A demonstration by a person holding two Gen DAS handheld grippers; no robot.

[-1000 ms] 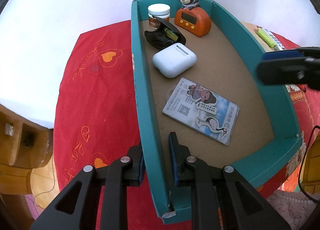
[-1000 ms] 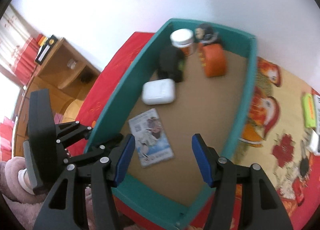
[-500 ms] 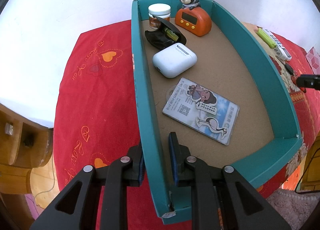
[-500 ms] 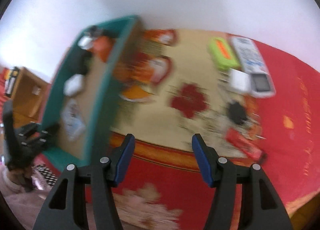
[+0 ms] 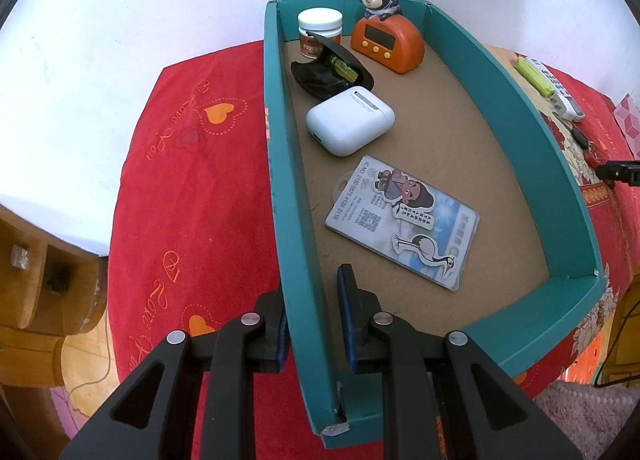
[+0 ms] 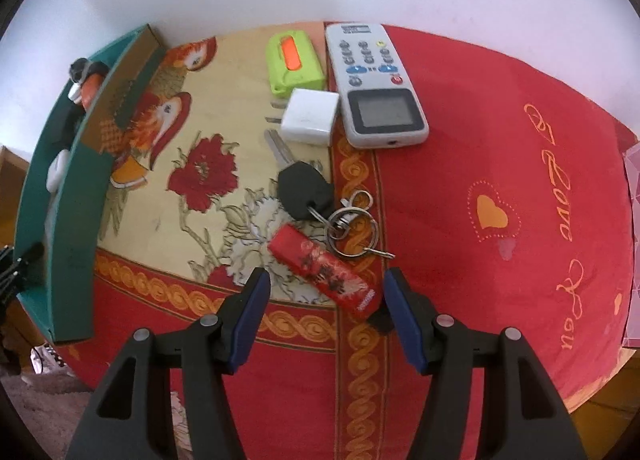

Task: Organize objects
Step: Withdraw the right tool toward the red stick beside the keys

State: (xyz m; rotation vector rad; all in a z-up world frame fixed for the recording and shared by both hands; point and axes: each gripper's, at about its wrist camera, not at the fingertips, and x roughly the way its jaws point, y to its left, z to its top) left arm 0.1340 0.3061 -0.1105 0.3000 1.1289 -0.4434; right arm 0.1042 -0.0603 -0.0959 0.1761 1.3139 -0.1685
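Left tongs (image 5: pixel 310 316) clamped shut; right tongs (image 6: pixel 326 308) parted, angled down.

Black angular gripper (image 6: pixel 325 310) arms, blue-padded jaws, silver screws.

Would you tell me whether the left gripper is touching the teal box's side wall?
Touching. The left wrist view shows the left gripper with its jaws shut on the side wall of the teal box, one pad on each face, no gap visible.

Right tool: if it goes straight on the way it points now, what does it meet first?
Probably the red lighter, lying between the open right tool's fingers; depth is unclear.
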